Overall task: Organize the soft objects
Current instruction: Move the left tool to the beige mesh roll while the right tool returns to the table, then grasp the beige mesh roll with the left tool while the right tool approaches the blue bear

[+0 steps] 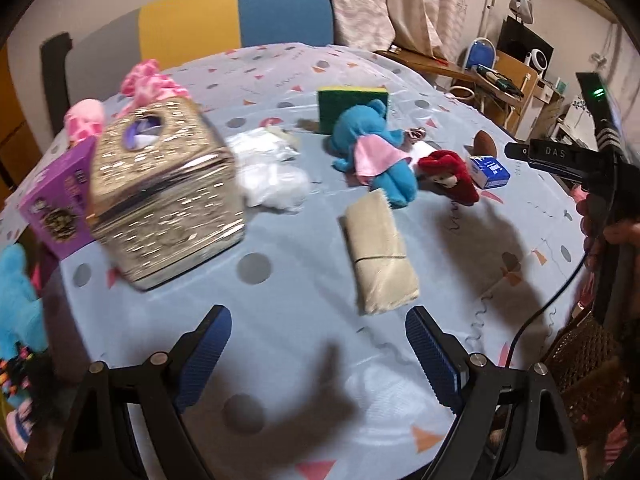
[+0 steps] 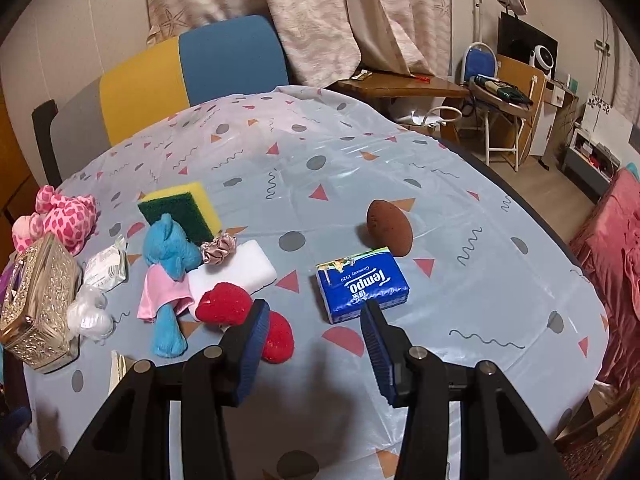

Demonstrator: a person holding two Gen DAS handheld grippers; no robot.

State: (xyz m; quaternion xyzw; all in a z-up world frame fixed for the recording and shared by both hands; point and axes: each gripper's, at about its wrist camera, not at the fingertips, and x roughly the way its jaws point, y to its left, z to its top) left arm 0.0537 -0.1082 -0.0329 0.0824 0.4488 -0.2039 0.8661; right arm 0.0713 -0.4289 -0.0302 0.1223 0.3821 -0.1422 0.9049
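Observation:
My left gripper (image 1: 318, 322) is open and empty above the table, just short of a folded beige cloth (image 1: 378, 254). My right gripper (image 2: 314, 316) is open and empty, between a red plush (image 2: 240, 312) on its left and a blue Tempo tissue pack (image 2: 362, 286) just ahead on its right. A blue plush with a pink cape (image 2: 168, 276) (image 1: 374, 152) lies by a green-yellow sponge (image 2: 180, 210) (image 1: 352, 108), a white foam block (image 2: 236, 272) and a scrunchie (image 2: 218, 250). A pink spotted plush (image 2: 64, 216) (image 1: 148, 82) lies at the far left.
A silver tissue box (image 1: 160, 196) (image 2: 36, 300) and a purple box (image 1: 56, 204) stand at the left. White plastic bags (image 1: 272, 168) lie beside them. A brown oval sponge (image 2: 390, 228) lies behind the tissue pack. A chair (image 2: 192, 76) stands beyond the table (image 2: 460, 280).

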